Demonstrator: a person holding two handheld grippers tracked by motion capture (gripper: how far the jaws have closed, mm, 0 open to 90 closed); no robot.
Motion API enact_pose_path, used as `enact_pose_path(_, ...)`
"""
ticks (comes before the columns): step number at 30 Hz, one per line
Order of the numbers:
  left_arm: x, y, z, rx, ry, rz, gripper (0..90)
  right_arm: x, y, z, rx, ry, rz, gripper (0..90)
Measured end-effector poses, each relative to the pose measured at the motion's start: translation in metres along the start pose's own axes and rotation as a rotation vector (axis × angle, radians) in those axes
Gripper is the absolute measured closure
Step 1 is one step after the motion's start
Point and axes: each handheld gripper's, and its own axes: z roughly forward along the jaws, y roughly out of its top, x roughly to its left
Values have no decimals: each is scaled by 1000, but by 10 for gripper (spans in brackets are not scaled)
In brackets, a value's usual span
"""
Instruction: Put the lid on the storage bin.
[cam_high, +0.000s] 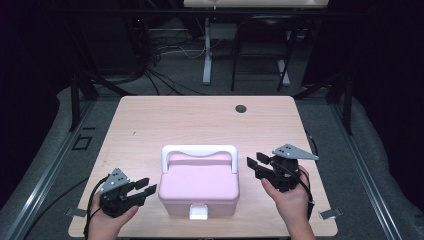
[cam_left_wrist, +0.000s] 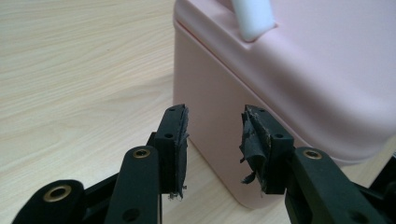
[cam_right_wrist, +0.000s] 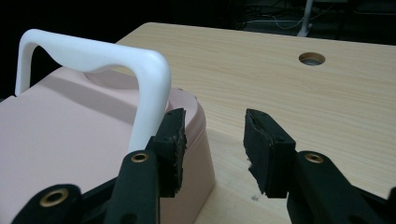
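Left gripper (cam_high: 146, 190), at the box's left side: jaws wide apart, nothing between them; its own view shows the frayed pads (cam_left_wrist: 250, 140) framing the box's near corner, without contact. Right gripper (cam_high: 256, 163), at the box's right side near the handle's right post: jaws likewise wide, holding nothing; its own view sets the left jaw in front of that post, and whether pad and post touch cannot be told. Each gripper is carried by a hand; the left hand (cam_high: 107, 222) and right hand (cam_high: 290, 200) are cut off by the lower edge of the high view.

Box (cam_high: 199, 186): pale pink, rounded corners, lid on, standing on the table's (cam_high: 190, 120) near half, between the two grippers; a white handle (cam_high: 199, 150) stands upright over the lid's far part, and a white latch (cam_high: 198, 212) sits at the middle of the near face.

The latch appears in the high view; in the left gripper view the box (cam_left_wrist: 303, 79) is cropped at the top and right, with a stub of the handle (cam_left_wrist: 254, 18) at the top edge; in the right gripper view the box (cam_right_wrist: 70, 140) is cropped at the left and bottom, while the handle (cam_right_wrist: 93, 58) shows its arched grip with a dip at mid-span. The same view shows the table's round hole (cam_right_wrist: 312, 58), seen from above near the far edge as a hole (cam_high: 241, 108); beyond the table the room is dark, cables and frame legs hard to make out.
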Motion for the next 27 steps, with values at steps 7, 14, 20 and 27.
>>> enact_pose_path(7,12,5,4,-6,24,-24,601,-1,-2,0,-3,-5,1,583)
enact_pose_path(14,20,13,8,-15,41,-38,601,1,-1,1,2,-7,-7,582)
enact_pose_path(20,26,17,17,-5,53,-49,602,2,-2,0,9,-14,-23,581)
enact_pose_path(27,35,18,28,-5,62,-80,601,-1,-11,0,37,-38,-45,580)
